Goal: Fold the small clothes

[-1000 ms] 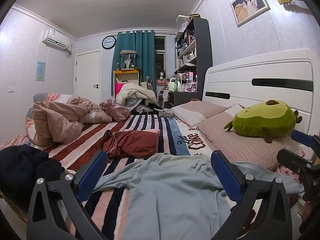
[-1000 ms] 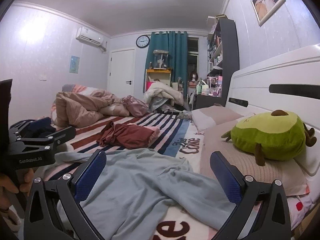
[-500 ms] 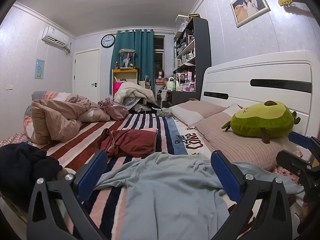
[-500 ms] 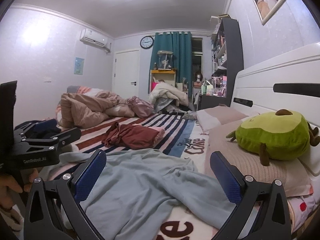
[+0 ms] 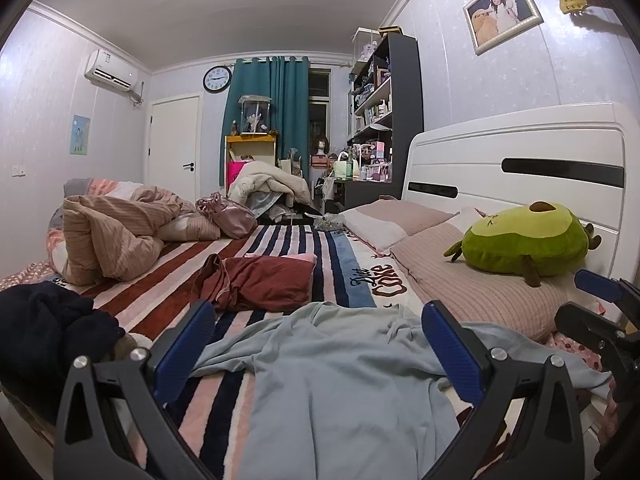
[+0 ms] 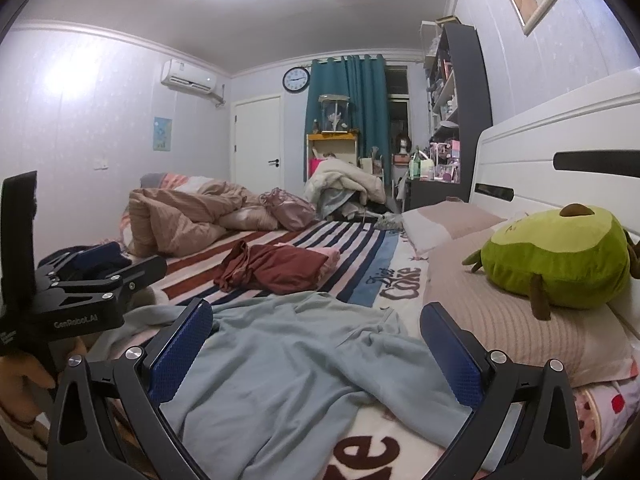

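Soft pale-blue knit, rumpled and creased, fills my left wrist view: the light blue garment [image 5: 340, 380] lies spread on the bed's fleecy striped blanket [image 5: 280, 248]. My left gripper [image 5: 316, 344] hangs just above it, jaws wide, nothing between the ribbed blue pads [image 5: 180, 350]. A maroon garment [image 5: 260, 280] sits crumpled farther up the bed, and a dark navy heap [image 5: 44, 332] lies at the left edge.

From the right wrist view, my right gripper [image 6: 316, 344] is likewise spread wide and empty, with the same blue garment [image 6: 280, 368] bunched in folds under and between its fingers. A plush avocado [image 6: 556, 256] rests on a ribbed pink pillow [image 6: 500, 320] against the white headboard [image 6: 560, 128]. Teal curtains [image 6: 348, 96] and a wall clock [image 6: 296, 79] close off the far wall.
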Motion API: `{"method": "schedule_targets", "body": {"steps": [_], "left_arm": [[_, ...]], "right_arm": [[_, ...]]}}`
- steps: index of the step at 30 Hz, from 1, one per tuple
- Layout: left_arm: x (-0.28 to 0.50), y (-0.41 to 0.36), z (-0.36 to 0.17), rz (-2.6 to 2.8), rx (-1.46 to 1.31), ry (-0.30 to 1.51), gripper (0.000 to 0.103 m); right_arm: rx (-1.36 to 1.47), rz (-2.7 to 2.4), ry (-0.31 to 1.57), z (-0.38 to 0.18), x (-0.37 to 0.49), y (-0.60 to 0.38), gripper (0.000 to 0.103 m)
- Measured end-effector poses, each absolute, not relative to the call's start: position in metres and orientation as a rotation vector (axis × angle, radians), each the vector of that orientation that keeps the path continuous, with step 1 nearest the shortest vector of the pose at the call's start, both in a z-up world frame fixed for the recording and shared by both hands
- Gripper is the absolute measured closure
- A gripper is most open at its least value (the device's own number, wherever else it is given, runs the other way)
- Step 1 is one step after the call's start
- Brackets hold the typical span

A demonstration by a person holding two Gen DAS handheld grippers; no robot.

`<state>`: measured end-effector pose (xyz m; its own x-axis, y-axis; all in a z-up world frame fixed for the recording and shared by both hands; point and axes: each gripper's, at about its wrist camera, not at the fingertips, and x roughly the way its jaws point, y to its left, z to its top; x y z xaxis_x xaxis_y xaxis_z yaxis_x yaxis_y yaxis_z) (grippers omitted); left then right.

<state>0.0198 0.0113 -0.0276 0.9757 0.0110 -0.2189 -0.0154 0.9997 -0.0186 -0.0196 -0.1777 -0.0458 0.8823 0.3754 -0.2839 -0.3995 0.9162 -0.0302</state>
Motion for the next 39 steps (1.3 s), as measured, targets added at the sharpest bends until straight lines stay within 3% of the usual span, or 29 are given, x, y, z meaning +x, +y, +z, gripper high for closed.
{"method": "schedule_targets", "body": {"steps": [21, 32, 36, 39], "left_arm": [[0.023, 0.028, -0.031, 0.009, -0.041, 0.255, 0.001], [0.013, 0.126, -0.113, 0.153, -0.01, 0.527, 0.003], [0.009, 0.153, -0.149, 0.176, 0.01, 0.631, 0.032], [0.003, 0.167, -0.169, 0.219, 0.022, 0.668, 0.04]], "right_arm": [[-0.094, 0.42, 0.291, -0.053, -0.019, -0.168, 0.0], [-0.102, 0.541, 0.443, -0.121, 0.017, -0.117, 0.003], [-0.083, 0.575, 0.501, -0.136, 0.028, -0.103, 0.003], [-0.087, 0.582, 0.528, -0.142, 0.033, -0.093, 0.003]]}}
